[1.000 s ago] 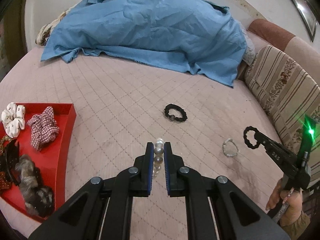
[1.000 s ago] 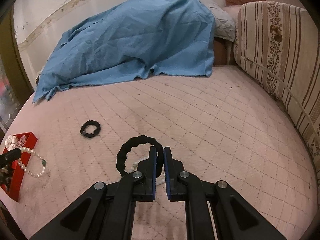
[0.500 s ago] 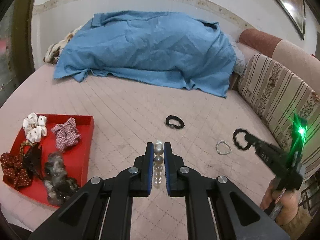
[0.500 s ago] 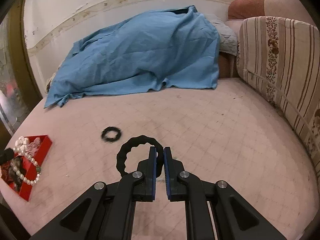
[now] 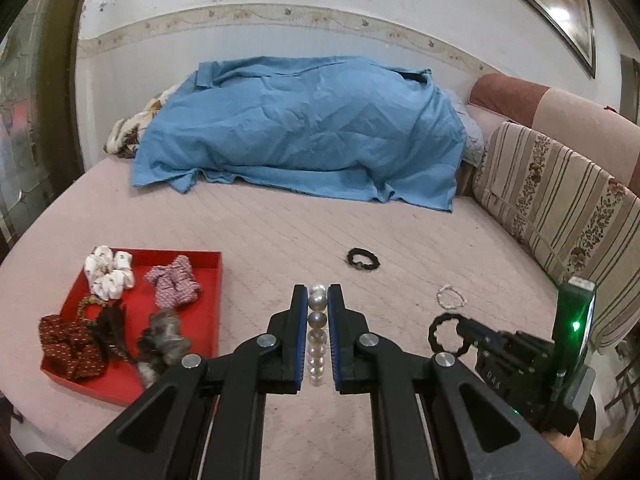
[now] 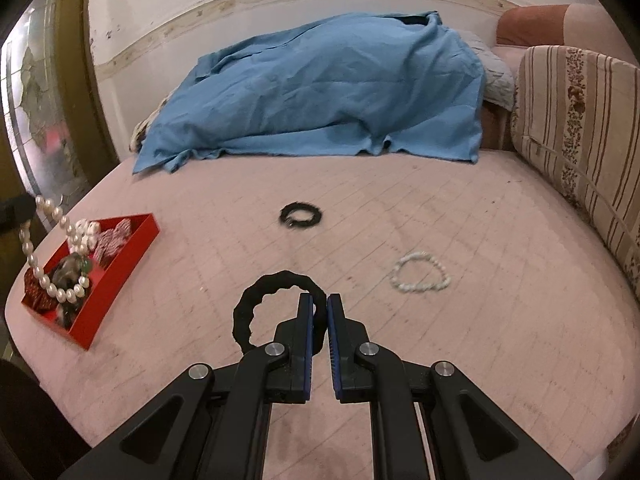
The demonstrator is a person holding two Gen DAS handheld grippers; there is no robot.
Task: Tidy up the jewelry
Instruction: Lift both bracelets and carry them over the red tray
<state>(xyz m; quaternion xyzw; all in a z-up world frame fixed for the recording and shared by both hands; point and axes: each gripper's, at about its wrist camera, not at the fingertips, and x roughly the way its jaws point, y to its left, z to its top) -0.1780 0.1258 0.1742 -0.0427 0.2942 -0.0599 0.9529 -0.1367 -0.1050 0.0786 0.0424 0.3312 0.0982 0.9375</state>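
- On the bed (image 5: 280, 232), pink quilted cover: red tray (image 5: 212, 304) at 9 o'clock in the left wrist view, near the bed's edge; already holds several fabric scrunchies, so it reads as the collection point.
- Left claw (image 5: 319, 300): jaws closed narrow on a pearl necklace (image 5: 318, 322), beads stacked in a line between the blue pads. In the right wrist view the strand hangs as a loop (image 6: 52, 276) in front of the tray, clear of the cover. Pinching one short stretch lets the rest dangle free without tangling.
- Right claw (image 6: 318, 312): jaws nearly together, gripping a black wavy ring (image 6: 276, 304) by its rim at the ring's 4 o'clock; most of the ring stands out to the left of the claw. An edge grip suits a thin hoop that lies flat.
- Loose on the bed, well apart from the tray: black beaded bracelet (image 6: 301, 215) at 12 o'clock, white beaded bracelet (image 6: 420, 278) at 2 o'clock in the right wrist view. Neither is touched.
- Far end of the bed: blue sheet (image 5: 304, 132) over a heap; striped cushion (image 5: 560, 208) at 3 o'clock.
- Judgement: both carried pieces appear bound for the tray; two bracelets remain.
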